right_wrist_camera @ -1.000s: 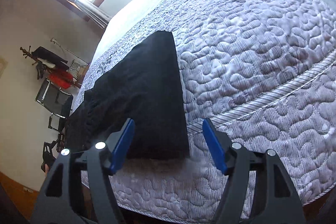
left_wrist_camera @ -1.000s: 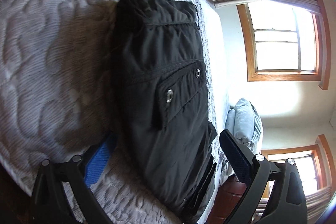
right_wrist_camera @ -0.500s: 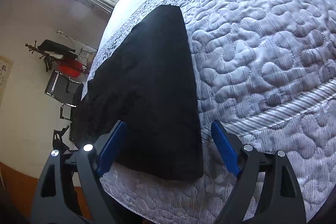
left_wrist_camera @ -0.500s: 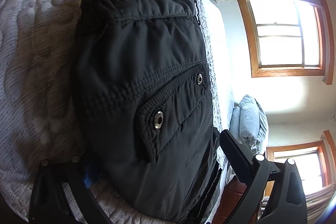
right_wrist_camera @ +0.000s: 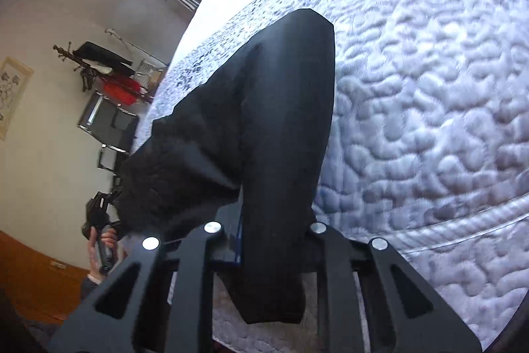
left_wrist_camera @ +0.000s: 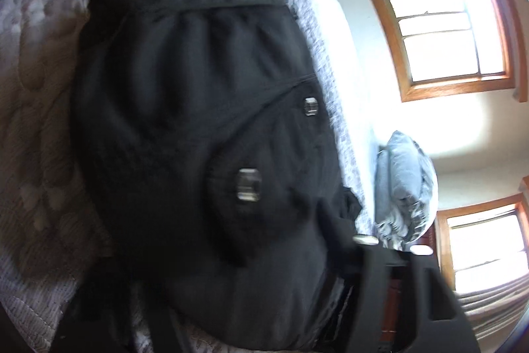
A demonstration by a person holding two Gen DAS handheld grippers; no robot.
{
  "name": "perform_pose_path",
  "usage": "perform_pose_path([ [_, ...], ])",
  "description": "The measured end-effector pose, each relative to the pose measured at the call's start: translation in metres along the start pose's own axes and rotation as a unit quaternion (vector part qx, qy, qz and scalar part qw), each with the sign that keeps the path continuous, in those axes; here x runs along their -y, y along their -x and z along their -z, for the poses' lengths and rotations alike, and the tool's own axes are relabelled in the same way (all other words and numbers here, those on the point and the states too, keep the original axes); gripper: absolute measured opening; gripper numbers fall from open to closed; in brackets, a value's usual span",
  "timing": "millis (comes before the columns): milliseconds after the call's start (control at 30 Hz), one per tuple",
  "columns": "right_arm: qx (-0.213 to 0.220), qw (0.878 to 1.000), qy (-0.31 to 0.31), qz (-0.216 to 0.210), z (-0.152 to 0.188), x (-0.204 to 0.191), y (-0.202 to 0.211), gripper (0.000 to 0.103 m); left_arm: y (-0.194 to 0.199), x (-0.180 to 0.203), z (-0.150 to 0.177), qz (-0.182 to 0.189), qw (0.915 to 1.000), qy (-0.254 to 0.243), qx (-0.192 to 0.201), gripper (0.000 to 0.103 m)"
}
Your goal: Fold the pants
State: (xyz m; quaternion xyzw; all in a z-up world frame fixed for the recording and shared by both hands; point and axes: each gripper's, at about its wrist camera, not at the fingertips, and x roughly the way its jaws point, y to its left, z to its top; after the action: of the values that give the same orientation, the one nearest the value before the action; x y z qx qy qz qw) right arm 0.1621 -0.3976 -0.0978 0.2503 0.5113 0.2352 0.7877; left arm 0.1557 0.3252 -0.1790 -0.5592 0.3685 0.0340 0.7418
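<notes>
Quilted bed [right_wrist_camera: 429, 88] carries black pants [right_wrist_camera: 274, 121]; right tool [right_wrist_camera: 274, 240] pinches them; left tool's [left_wrist_camera: 231, 313] grip unclear.

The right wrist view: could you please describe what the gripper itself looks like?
The right gripper has matte black linkage arms with triangular cut-outs and four round silver pivot pins. A strip of blue pad edges its jaws. No cables or markings show.
</notes>
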Motion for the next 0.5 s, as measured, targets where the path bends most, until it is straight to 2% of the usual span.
perform_pose_path([
  [67,0.010,1.000,-0.002,0.016,-0.002,0.004,0.007,0.017,-0.010,0.000,0.004,0.020,0.9997,-0.002,-0.016,0.042],
  [167,0.012,0.999,-0.030,0.020,0.002,0.021,0.007,0.019,-0.017,0.007,0.010,0.017,0.9996,-0.016,-0.015,0.040],
  [333,0.014,0.999,-0.038,0.025,0.009,0.022,0.002,0.030,-0.019,0.016,0.007,0.022,0.9994,-0.025,-0.006,0.024],
  [500,0.007,0.998,-0.017,0.058,0.009,0.013,-0.006,0.041,-0.012,0.031,0.012,0.029,0.9985,-0.044,0.011,0.016],
])
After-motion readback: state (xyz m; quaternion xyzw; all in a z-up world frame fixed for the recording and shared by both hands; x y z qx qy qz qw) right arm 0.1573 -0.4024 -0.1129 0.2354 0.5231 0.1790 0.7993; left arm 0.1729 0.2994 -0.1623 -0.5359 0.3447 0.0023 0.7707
